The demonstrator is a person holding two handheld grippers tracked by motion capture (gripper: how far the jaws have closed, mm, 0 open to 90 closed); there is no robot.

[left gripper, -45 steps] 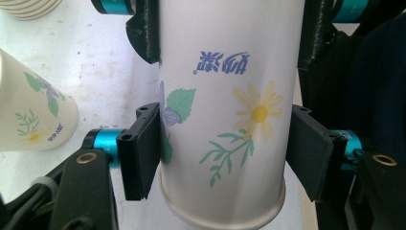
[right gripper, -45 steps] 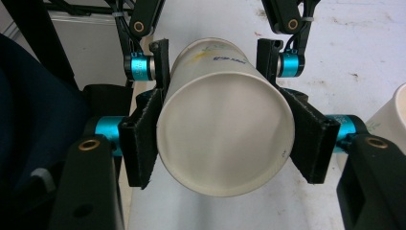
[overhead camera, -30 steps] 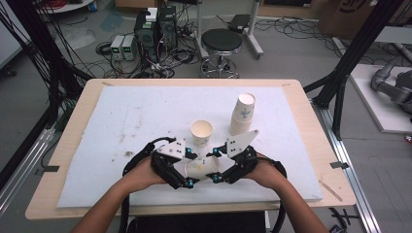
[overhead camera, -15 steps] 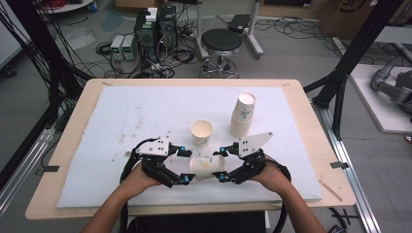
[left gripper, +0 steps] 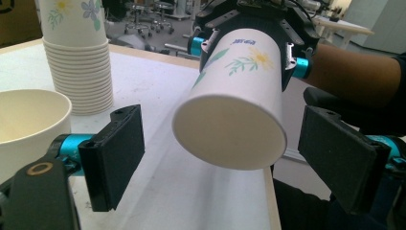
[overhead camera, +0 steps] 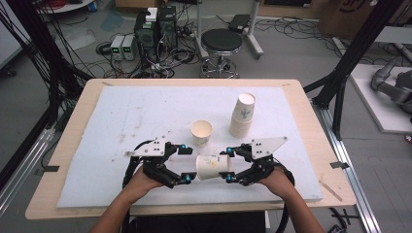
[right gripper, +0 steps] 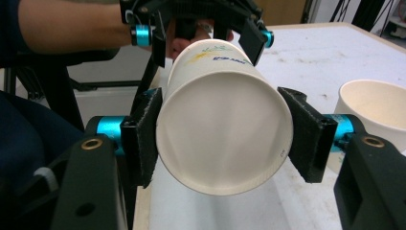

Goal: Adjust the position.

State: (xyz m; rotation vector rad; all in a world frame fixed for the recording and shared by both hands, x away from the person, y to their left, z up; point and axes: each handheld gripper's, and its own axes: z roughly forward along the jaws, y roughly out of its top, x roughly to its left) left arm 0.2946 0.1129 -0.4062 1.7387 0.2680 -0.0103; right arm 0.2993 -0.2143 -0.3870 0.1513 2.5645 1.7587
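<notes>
White table (overhead camera: 121, 116). Far right: stack of paper cups (overhead camera: 242, 116). Centre: upright cup (overhead camera: 201, 133), empty. Near edge: sideways cup (overhead camera: 212, 167), empty, held above table, right gripper (overhead camera: 227, 166) clamped on it. Left gripper (overhead camera: 187, 162) just opened; its view shows pads clear of sideways cup (left gripper: 234, 110), cup between them.

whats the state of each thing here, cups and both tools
held paper cup: on its side in the air, gripped by one tool
right tool: shut on the held paper cup, pads pressing its sides
left tool: open, jaws have just been opening, cup between them untouched
single cup: upright on the mat, mouth up, looks empty
cup stack: nested, standing bottom up
</notes>
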